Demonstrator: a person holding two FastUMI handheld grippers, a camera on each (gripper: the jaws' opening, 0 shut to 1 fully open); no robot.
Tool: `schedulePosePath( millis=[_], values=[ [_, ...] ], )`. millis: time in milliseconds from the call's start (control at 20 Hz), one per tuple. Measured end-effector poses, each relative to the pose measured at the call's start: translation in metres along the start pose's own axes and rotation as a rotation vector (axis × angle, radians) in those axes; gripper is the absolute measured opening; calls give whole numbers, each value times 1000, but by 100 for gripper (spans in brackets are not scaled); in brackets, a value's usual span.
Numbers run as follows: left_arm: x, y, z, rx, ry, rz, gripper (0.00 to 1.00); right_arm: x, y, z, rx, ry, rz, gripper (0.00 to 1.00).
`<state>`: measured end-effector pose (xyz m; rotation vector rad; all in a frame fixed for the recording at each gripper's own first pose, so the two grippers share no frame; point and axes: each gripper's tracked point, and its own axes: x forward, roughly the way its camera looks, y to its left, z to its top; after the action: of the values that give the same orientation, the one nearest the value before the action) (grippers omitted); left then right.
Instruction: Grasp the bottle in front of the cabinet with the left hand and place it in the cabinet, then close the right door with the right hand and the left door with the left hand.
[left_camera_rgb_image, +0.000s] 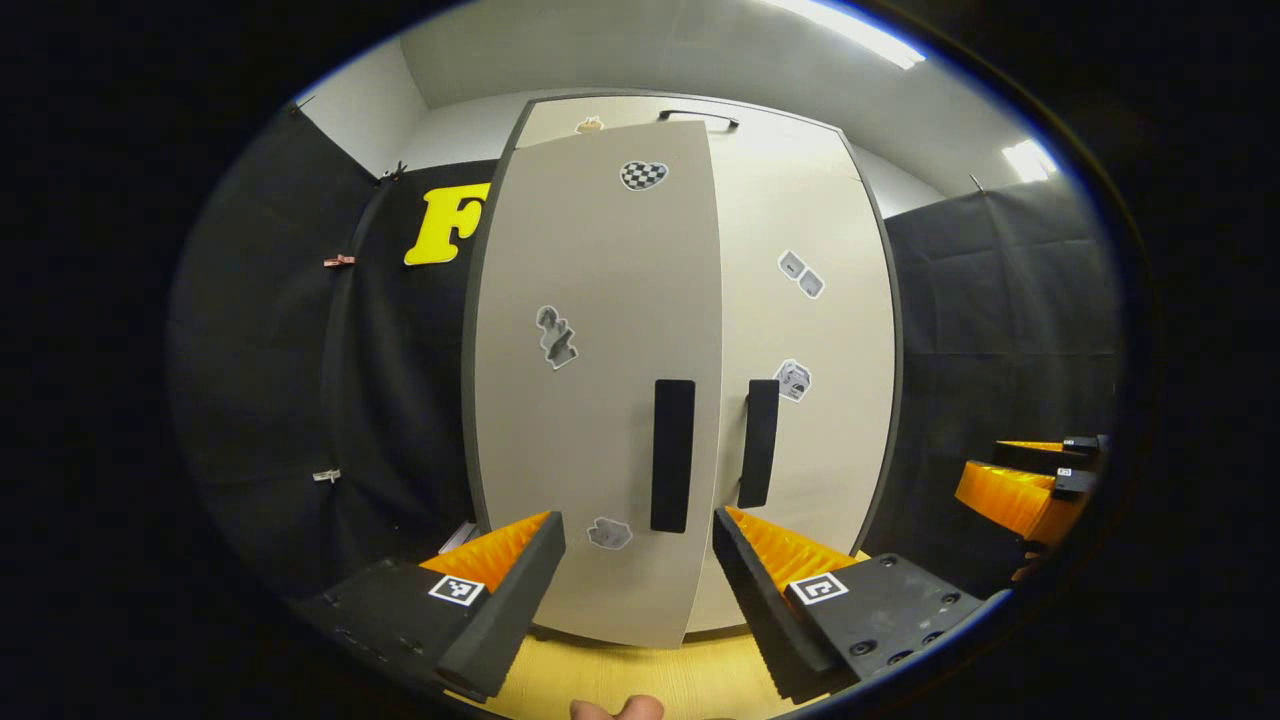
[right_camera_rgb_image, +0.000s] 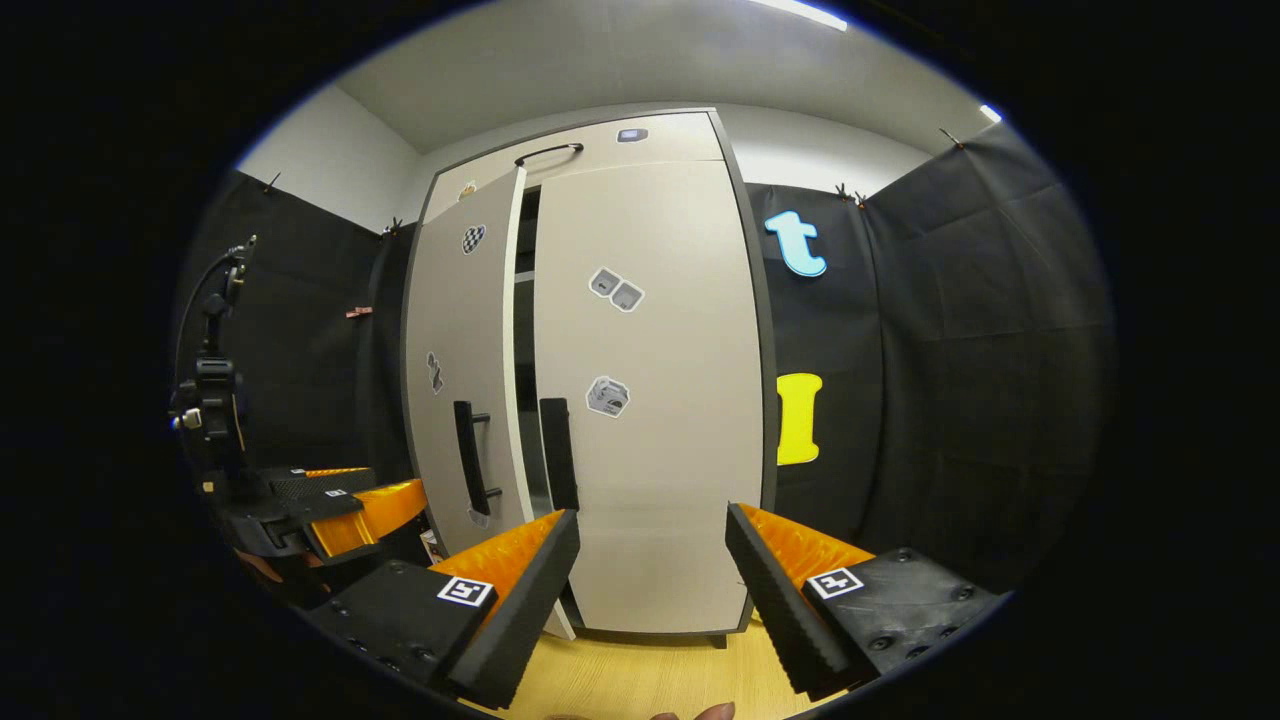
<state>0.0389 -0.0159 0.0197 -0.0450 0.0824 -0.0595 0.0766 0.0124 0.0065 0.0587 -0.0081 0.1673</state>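
In the left gripper view, the left gripper was seen with its fingers spread wide and nothing held between them; a bare strip of the pale wooden worktop lay in the gap. A fingertip of the holding hand showed at the bottom edge. Just beyond the fingers stood the cabinet. Its left door was swung a little outward, its free edge standing proud of the right door, which lay flush in the frame. The left door handle was lined up with the gap between the fingers, near but not touched; the right door handle stood just beside it.

In the right gripper view, the right gripper was likewise found spread apart and empty, held back from the closed right door with open room in front. A narrow dark slot was left between the two doors. The bottle could not be made out through that slot, so its place could not be told. The left gripper was seen at the left, near the ajar door.

Black cloth walls closed in both sides, and a white ceiling with strip lights was seen above.
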Motion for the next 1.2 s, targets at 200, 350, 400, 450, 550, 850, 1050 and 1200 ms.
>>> schedulePosePath(
  millis=[200, 350, 400, 450, 550, 850, 1050, 1200],
  values=[
    [-27, 14, 2, 11, 1, 15, 95, -11, 4, 1, -12, -6, -27, 98],
    [-47, 22, 4, 32, 1, 22, 95, -18, 7, -1, -15, -7, -49, 98],
    [-50, 24, 6, 39, 0, 23, 95, -20, 7, -1, -17, -6, -54, 98],
    [-55, 24, 5, 41, 1, 20, 95, -23, 8, -1, -18, -5, -58, 98],
    [-61, 25, 5, 35, 1, 15, 95, -26, 9, -4, -28, 8, -64, 98],
    [-74, 26, 2, 29, -5, 12, 95, -33, 4, -9, -56, 25, -93, 98],
    [-75, 25, 2, 29, -6, 5, 95, -33, 3, -9, -48, 27, -98, 98],
    [-76, 25, 1, 26, -4, 2, 95, -35, 5, -7, -48, 22, -92, 98]
  ],
)
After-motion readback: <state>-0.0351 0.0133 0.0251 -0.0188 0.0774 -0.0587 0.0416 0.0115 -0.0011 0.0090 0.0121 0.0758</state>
